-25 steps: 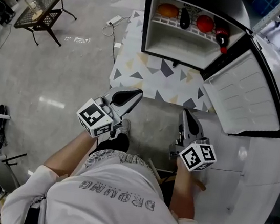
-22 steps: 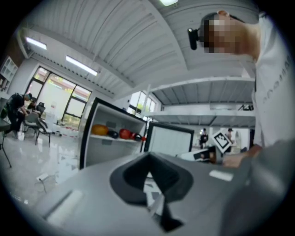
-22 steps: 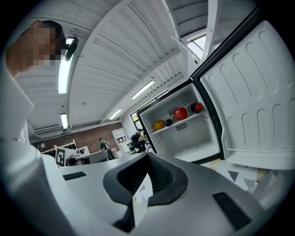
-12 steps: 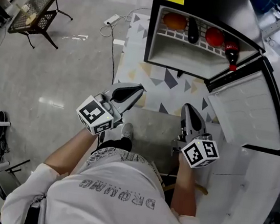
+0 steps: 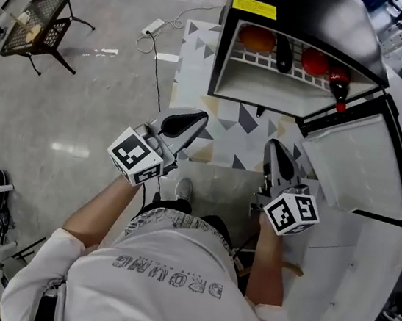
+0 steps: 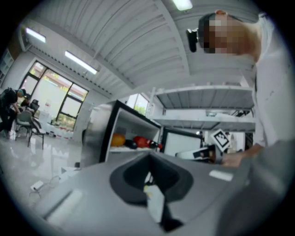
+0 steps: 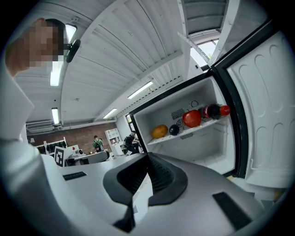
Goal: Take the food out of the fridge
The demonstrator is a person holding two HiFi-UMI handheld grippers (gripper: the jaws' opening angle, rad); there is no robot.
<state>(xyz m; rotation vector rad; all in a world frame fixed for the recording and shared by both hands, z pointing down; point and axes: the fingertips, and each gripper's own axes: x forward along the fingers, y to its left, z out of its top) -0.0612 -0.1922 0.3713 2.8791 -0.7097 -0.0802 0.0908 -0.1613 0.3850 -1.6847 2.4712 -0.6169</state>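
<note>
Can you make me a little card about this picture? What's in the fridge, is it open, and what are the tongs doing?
Fridge: door wide open
Inside, left to right in the head view: orange fruit, dark long food, red round fruit, bottle with a red cap
Left tongs: shut, empty, outside the fridge
Right tongs: shut, empty, outside the fridge

Fridge [image 5: 304, 4] top beyond the head view's upper edge; dark shelf item [image 5: 283, 54] of unclear kind.
</note>
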